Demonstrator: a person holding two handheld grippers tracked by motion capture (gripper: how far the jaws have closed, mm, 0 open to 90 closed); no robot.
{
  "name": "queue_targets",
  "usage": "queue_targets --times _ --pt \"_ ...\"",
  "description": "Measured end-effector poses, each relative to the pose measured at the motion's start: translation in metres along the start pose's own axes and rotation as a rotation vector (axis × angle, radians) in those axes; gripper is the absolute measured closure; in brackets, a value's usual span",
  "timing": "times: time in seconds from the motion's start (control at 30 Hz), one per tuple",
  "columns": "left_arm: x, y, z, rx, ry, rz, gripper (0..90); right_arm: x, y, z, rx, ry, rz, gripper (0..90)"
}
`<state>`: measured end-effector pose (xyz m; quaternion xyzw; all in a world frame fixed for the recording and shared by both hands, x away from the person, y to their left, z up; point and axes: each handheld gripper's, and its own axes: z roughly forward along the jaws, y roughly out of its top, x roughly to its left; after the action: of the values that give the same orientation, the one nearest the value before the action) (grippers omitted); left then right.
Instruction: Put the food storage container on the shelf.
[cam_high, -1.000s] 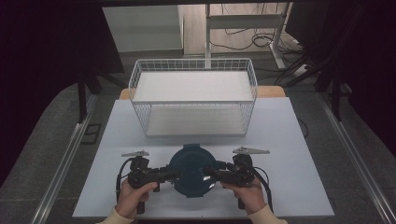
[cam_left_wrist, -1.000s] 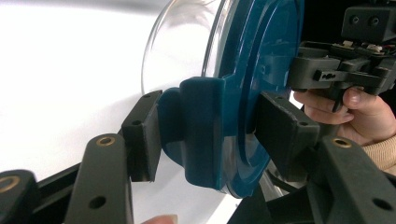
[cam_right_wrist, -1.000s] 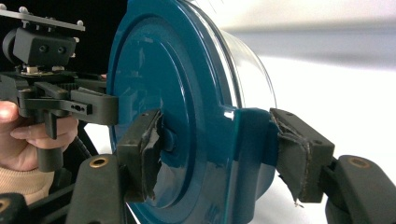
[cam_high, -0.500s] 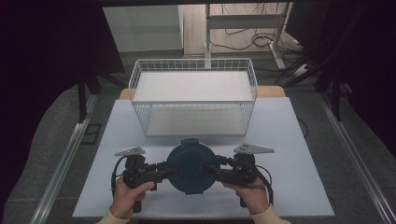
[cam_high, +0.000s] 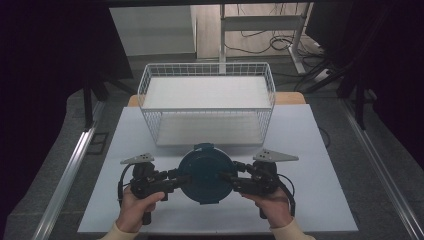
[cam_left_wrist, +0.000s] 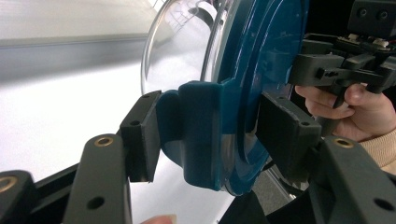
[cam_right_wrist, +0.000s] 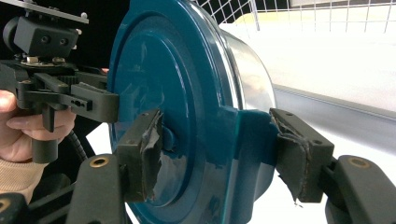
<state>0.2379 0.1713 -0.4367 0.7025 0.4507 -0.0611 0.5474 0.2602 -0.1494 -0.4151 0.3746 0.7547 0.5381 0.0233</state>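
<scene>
High view: lidded container (cam_high: 206, 174) clamped between 2 grippers.

Left tongs (cam_left_wrist: 205, 140) clamped on teal lid (cam_left_wrist: 243, 93), clear bowl (cam_left_wrist: 182, 51) beneath

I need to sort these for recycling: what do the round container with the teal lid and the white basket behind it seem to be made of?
The container looks like clear glass or hard plastic: see-through wall with bright glints. Its teal lid seems glossy moulded plastic, with smooth reflections and clip tabs. The basket looks like white-coated metal wire: a thin welded grid.
</scene>
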Motion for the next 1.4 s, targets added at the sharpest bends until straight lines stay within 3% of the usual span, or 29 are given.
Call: queue_targets --times 0.13,0.67,1.4 --pt "0.001 0.005 0.002 0.005 0.005 -0.012 42.6 -0.003 0.004 0.001 0.010 0.003 0.009 37.2" --pt "-0.002 0.043 0.003 0.000 0.007 0.013 42.8 -0.013 0.035 -0.002 -0.015 0.002 0.013 37.2" --pt "-0.006 0.116 0.000 -0.036 0.000 0.046 42.9 -0.024 0.109 -0.005 -0.025 -0.009 -0.008 37.3"
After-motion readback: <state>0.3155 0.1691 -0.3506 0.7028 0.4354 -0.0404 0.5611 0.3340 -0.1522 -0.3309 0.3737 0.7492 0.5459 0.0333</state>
